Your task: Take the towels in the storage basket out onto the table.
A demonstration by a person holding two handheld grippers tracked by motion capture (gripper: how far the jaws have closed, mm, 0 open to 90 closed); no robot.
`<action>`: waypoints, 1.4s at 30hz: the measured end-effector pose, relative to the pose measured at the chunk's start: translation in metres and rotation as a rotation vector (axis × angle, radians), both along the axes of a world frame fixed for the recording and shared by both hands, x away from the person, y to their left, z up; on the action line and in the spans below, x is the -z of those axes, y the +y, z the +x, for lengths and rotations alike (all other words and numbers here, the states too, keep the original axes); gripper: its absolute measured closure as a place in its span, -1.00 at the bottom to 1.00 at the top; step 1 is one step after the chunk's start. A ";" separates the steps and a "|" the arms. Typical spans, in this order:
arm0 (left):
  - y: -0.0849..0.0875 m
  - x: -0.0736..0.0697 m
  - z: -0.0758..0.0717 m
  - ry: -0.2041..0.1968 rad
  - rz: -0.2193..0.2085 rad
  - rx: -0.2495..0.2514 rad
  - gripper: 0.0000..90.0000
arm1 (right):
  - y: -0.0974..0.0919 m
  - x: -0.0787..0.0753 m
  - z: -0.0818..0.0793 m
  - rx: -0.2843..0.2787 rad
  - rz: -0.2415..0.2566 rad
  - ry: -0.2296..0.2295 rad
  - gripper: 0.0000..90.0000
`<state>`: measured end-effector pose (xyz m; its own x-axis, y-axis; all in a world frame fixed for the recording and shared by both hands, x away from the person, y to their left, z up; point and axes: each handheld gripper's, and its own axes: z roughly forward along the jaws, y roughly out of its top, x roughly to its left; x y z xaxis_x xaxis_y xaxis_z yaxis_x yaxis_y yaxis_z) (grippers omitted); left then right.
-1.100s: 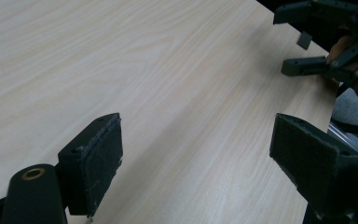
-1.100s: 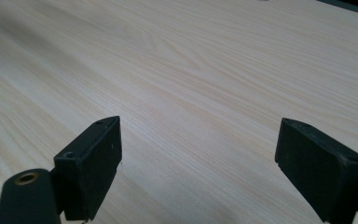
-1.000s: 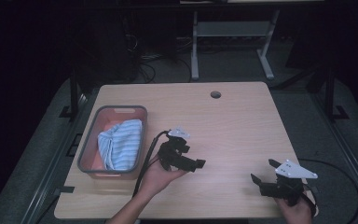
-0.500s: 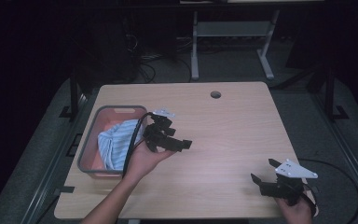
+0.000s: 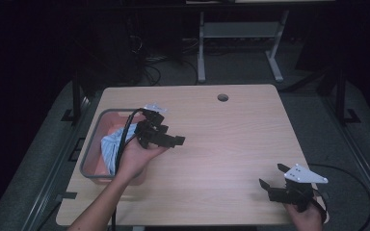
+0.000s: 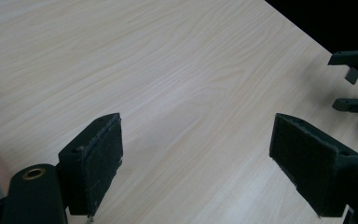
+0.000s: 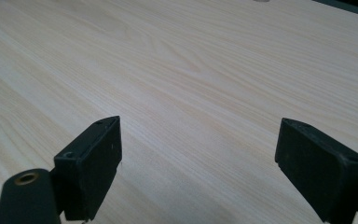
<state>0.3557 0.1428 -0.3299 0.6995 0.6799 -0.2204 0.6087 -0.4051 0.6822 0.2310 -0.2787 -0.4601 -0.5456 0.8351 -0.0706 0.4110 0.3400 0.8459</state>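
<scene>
My left gripper (image 5: 173, 135) is held above the table (image 5: 231, 139), just right of a pink bin (image 5: 92, 166), with its jaws open and empty. A blue and white striped cloth (image 5: 110, 145) lies in the bin, partly hidden by the hand and cable. In the left gripper view, the left gripper (image 6: 196, 168) stands wide open over bare wood (image 6: 168, 74). My right gripper (image 5: 271, 175) rests near the front right corner, also open. In the right gripper view, the right gripper (image 7: 198, 163) is spread over the wood grain (image 7: 191, 70) with nothing between the jaws.
A round cable hole (image 5: 222, 97) sits near the table's far edge. The other gripper (image 6: 356, 79) shows at the upper right of the left gripper view. A metal stand (image 5: 236, 33) and cables lie on the dark floor behind.
My left gripper has moved left and away from the person, from the table's middle to the bin's right rim. The right gripper has stayed put.
</scene>
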 end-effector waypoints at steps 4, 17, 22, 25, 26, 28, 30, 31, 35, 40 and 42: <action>0.007 -0.002 0.002 0.003 -0.004 -0.011 -0.63 | 0.001 0.000 0.000 0.000 0.002 0.003 -0.69; 0.031 -0.004 0.006 0.005 0.008 -0.058 -0.63 | 0.001 0.000 0.001 -0.001 -0.002 0.002 -0.69; 0.039 -0.005 0.007 0.008 0.000 -0.080 -0.63 | 0.001 0.000 0.001 -0.002 -0.002 0.005 -0.69; 0.044 -0.004 0.008 0.007 0.000 -0.089 -0.63 | 0.002 0.000 0.001 0.000 0.000 0.005 -0.69; 0.046 -0.004 0.008 0.010 -0.001 -0.095 -0.63 | 0.001 0.001 0.001 -0.003 -0.004 0.005 -0.69; 0.050 -0.003 0.009 0.013 -0.002 -0.100 -0.63 | 0.002 0.001 0.002 -0.003 -0.005 0.006 -0.69; 0.054 -0.001 0.009 0.016 -0.003 -0.110 -0.63 | 0.002 0.001 0.002 -0.002 -0.004 0.009 -0.69; 0.057 0.000 0.009 0.019 -0.003 -0.113 -0.63 | 0.002 0.001 0.002 -0.001 -0.001 0.011 -0.69; 0.064 0.002 0.008 0.024 -0.011 -0.136 -0.63 | 0.003 0.001 0.002 -0.002 0.000 0.012 -0.69; 0.076 0.005 0.008 0.029 -0.011 -0.161 -0.63 | 0.002 0.001 0.002 -0.001 -0.004 0.011 -0.69; 0.082 0.006 0.007 0.030 -0.013 -0.175 -0.63 | 0.002 0.001 0.001 0.000 -0.005 0.010 -0.69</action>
<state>0.3628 0.2251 -0.3358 0.5634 0.7880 -0.2484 0.6893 -0.2825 0.6672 0.2322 -0.2764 -0.4606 -0.5463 0.8347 -0.0695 0.4191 0.3442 0.8401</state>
